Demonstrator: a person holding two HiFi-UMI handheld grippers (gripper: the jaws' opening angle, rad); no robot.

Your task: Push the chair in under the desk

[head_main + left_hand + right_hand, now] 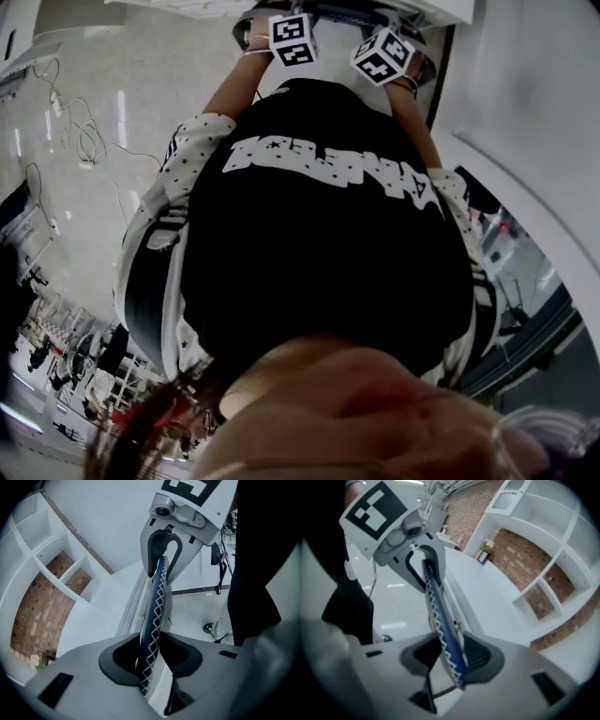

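The chair shows only as the top edge of its back, a dark blue band (157,599) with white zigzag stitching. In the left gripper view it runs between the pads of my left gripper (157,645). It lies against one pad, with a pale gap on the other side. My right gripper (449,652) straddles the same band (437,603), also with a gap beside it. Each gripper view shows the other gripper (162,545) (418,557) further along the edge. The head view shows only the marker cubes (292,39) (382,54) past a black shirt; the seat is hidden.
A white desk top (494,597) lies just beyond the chair back. Behind it stands white shelving with a brick back wall (49,581) (546,571). Cables lie on the pale floor (80,141). The person's trouser leg and shoe (220,627) stand close beside the chair.
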